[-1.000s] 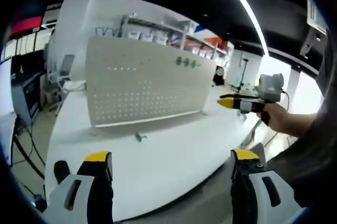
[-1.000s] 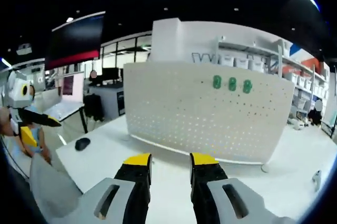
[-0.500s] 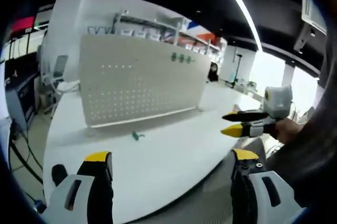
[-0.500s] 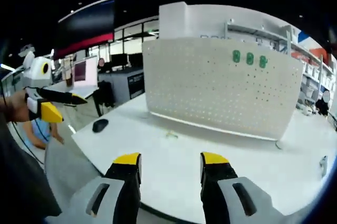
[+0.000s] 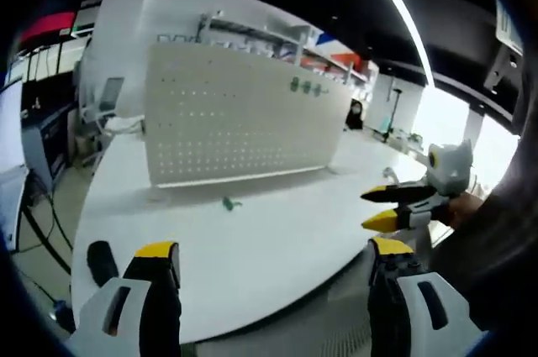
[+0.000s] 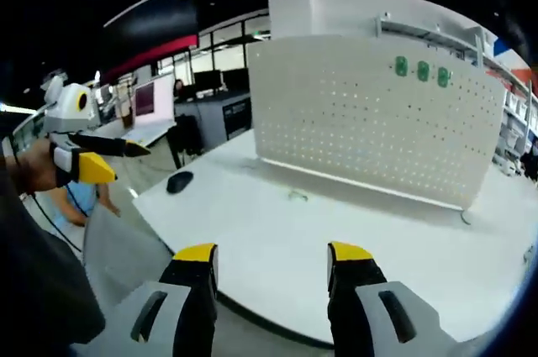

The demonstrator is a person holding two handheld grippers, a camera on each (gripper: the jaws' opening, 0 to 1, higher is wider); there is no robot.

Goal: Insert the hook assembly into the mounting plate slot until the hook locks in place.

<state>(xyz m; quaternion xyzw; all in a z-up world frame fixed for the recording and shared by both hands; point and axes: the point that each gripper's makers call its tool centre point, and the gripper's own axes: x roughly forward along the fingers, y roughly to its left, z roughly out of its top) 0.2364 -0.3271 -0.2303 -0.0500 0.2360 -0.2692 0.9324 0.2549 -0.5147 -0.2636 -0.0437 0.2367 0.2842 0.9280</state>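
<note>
White table (image 6: 277, 231), black mouse (image 6: 179, 181), shelving (image 5: 261, 36)

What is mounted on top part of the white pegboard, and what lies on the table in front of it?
Three green hooks sit in a row near the pegboard's upper edge. One small green piece lies on the white table before it. How the hooks attach is too small to tell.

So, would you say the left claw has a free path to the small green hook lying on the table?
Probably yes. The left claw is open and empty, and bare white table lies between it and the green hook, which sits in front of the pegboard.
</note>
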